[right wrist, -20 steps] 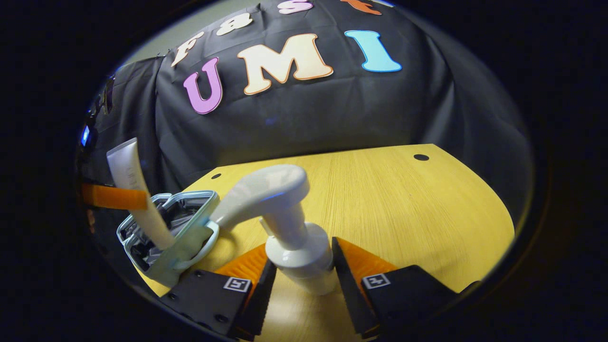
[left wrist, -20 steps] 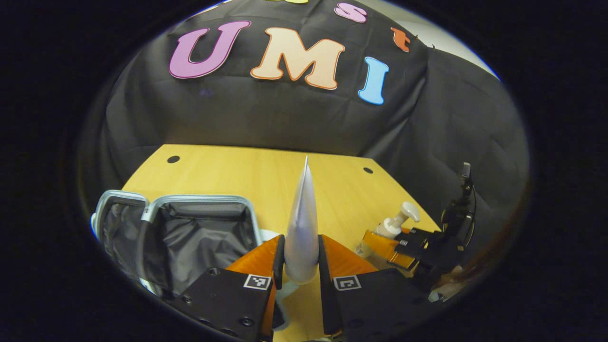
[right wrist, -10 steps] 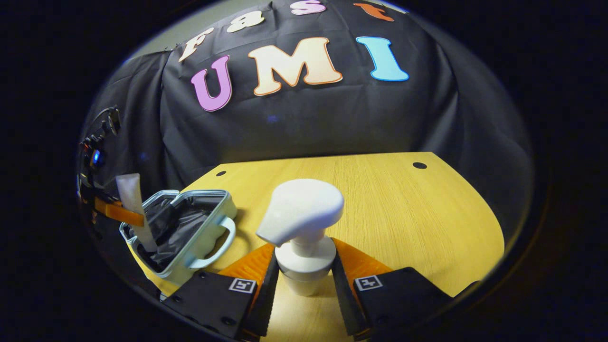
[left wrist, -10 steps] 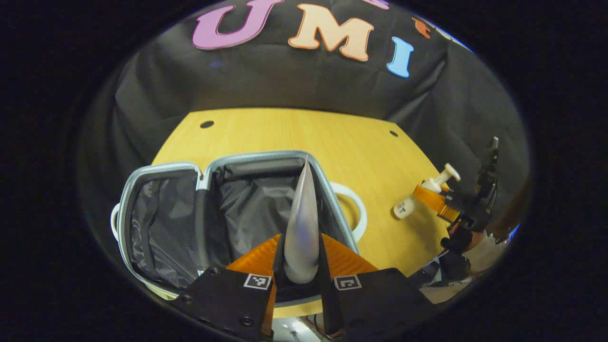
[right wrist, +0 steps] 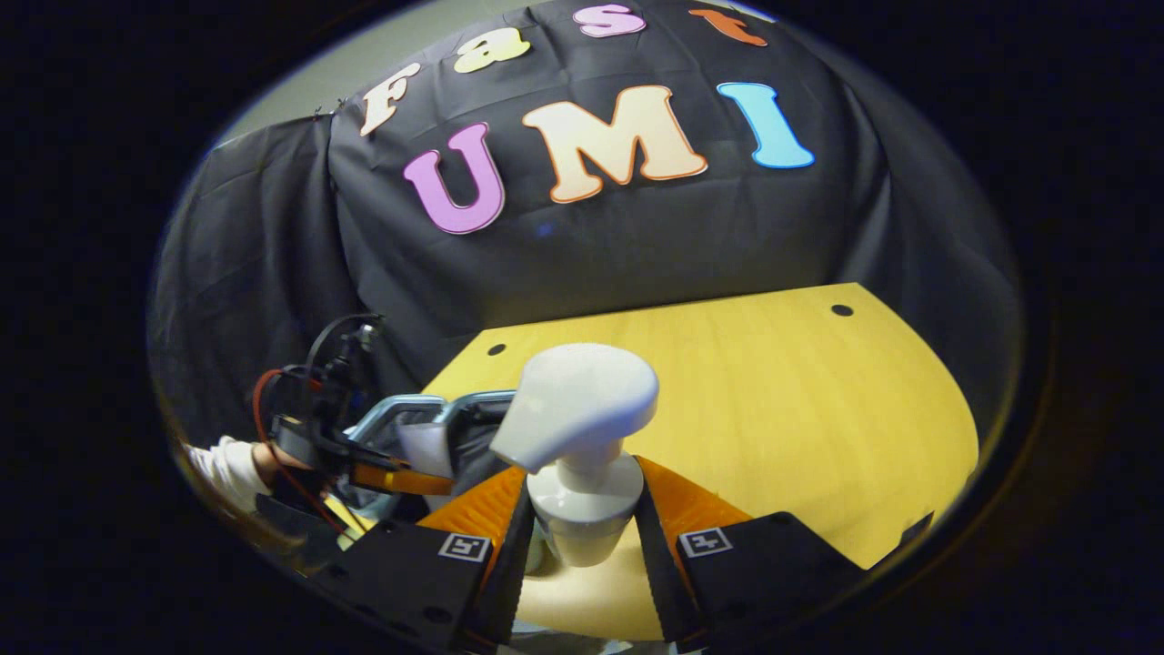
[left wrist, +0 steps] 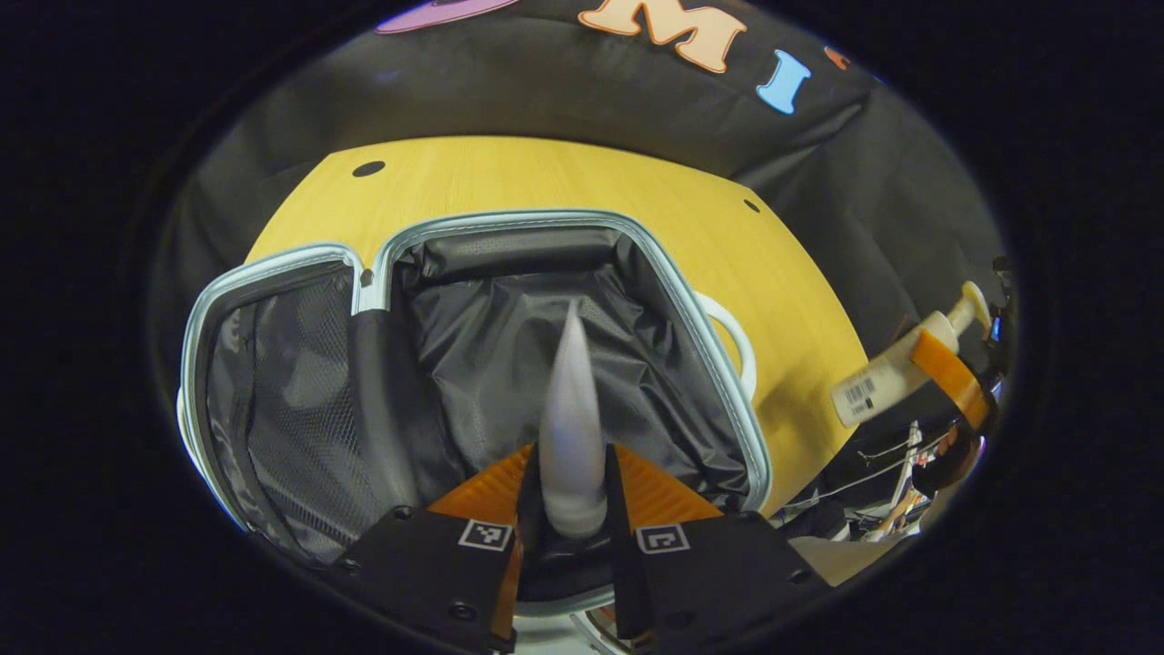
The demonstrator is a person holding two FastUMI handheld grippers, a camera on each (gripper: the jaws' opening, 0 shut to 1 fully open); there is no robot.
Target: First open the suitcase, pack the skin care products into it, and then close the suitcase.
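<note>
Black cloth walls a booth around a yellow wooden table (left wrist: 564,177), where the suitcase (left wrist: 677,300) lies open at the near left edge, its dark lining exposed and its mesh-lined lid (left wrist: 273,382) folded out to the left. Above the main compartment, the left gripper (left wrist: 571,496) clamps a pale tube (left wrist: 571,428), both fingers pressing its sides, tip pointing into the case. Off the table's right edge, the right gripper (right wrist: 582,546) grips a white pump bottle (right wrist: 582,455) by the neck, held in the air. A white sleeve (right wrist: 223,468) shows behind the left gripper.
</note>
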